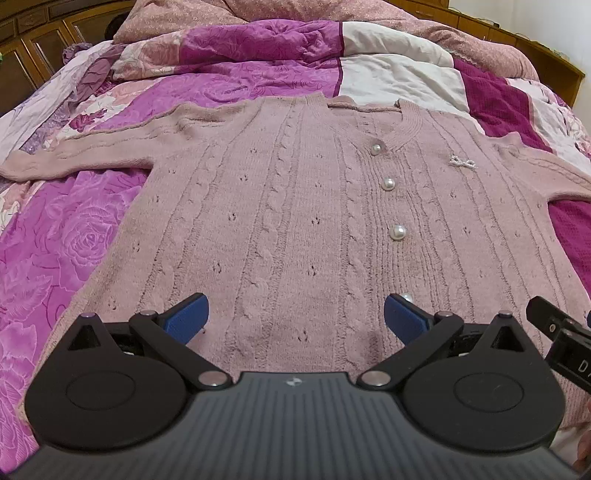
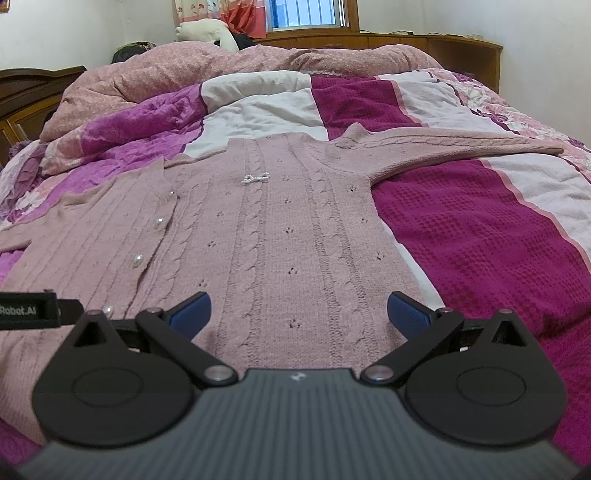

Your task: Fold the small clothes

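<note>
While both tools hover low over the hem end, the pink cardigan (image 1: 295, 206) lies flat and face up on the bed (image 1: 55, 240), spread over a purple and magenta patchwork quilt (image 2: 480, 240). Left tool (image 1: 296, 319): blue pads wide apart, nothing between them, positioned above the knit near the bottom edge, left of the button line. Right tool (image 2: 299, 317): blue pads also wide apart and empty, above the right half of the cardigan's front near the hem. Contact with the fabric cannot be told for either one.

Cardigan is buttoned, with pearl buttons (image 1: 388, 183) running down the centre placket; a small silver bow (image 1: 462, 162) is pinned on the chest. Cable-knit ribs run along the body. Left sleeve (image 1: 74, 151) stretches out sideways across the quilt; right sleeve (image 2: 461, 147) is stretched out to the other side. V-neck collar (image 1: 402, 125) points toward the far end of the bed.

A rumpled pink duvet (image 2: 221, 70) is piled beyond the cardigan. Wooden furniture (image 2: 443, 48) stands behind the bed, and a window (image 2: 306, 14) shows in the right wrist view. Part of the right tool's black body appears at the right edge of the left wrist view.
</note>
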Available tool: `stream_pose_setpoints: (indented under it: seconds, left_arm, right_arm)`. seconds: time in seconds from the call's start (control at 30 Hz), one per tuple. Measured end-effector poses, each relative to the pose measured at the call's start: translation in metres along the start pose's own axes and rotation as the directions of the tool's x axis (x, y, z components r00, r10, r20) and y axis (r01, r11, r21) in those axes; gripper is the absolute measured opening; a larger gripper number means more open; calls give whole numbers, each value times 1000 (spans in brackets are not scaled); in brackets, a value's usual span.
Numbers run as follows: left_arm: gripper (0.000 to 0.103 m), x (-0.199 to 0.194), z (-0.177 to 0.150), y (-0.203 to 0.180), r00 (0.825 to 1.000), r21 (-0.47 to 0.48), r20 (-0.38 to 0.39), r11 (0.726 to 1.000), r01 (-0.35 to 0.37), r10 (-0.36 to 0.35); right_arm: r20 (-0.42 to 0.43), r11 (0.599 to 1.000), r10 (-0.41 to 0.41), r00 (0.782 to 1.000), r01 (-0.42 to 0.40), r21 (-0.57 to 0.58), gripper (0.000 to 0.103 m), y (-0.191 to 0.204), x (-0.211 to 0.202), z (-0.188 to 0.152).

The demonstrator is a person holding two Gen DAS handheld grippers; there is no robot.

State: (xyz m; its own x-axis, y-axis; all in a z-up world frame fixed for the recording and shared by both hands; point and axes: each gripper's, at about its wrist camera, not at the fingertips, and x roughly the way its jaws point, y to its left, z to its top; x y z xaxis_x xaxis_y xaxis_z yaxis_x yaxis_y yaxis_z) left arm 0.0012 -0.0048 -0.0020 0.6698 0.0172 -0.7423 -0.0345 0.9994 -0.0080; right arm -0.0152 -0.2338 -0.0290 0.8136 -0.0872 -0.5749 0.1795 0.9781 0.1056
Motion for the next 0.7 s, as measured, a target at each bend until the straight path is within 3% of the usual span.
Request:
stream_pose_setpoints:
  seconds: [0.7]
  left_arm:
    - [103,-1,1,-3,1000,8,2,1000,4,-4]
  right_arm:
    - [-2,1000,-1,1000,1,-6,103,2,1,0]
